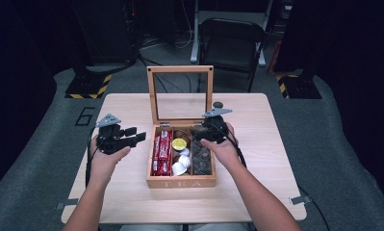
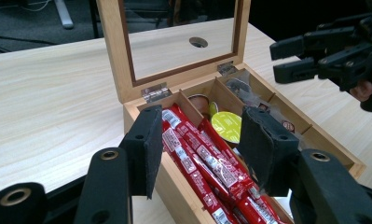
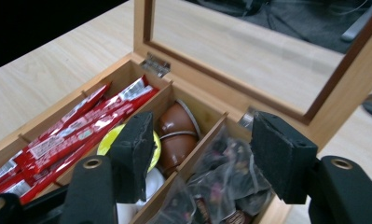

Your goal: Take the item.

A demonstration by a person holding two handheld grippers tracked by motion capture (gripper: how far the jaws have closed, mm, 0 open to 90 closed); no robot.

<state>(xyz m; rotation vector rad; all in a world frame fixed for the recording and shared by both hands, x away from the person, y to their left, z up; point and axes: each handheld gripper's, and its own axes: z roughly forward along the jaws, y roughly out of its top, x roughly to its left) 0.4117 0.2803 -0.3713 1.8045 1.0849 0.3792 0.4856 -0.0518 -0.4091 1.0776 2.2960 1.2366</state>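
Observation:
An open wooden tea box [image 1: 180, 183] with a raised glass lid [image 1: 180, 94] stands mid-table. Red stick packets [image 1: 162, 149] fill its left compartment, capsules its middle one, among them a yellow one [image 1: 179, 143], and dark wrapped tea bags [image 1: 201, 158] its right. My left gripper [image 1: 135, 134] hovers open just left of the box. It looks over the red packets [image 2: 207, 163] with nothing between its pads. My right gripper [image 1: 197, 131] is open above the box's back right. Under it lie brown capsules [image 3: 176, 128] and tea bags [image 3: 221, 186].
The light wooden table [image 1: 257, 120] has bare room on both sides of the box. A dark folding chair [image 1: 233, 43] stands beyond the far edge. The upright lid rises close behind my right gripper.

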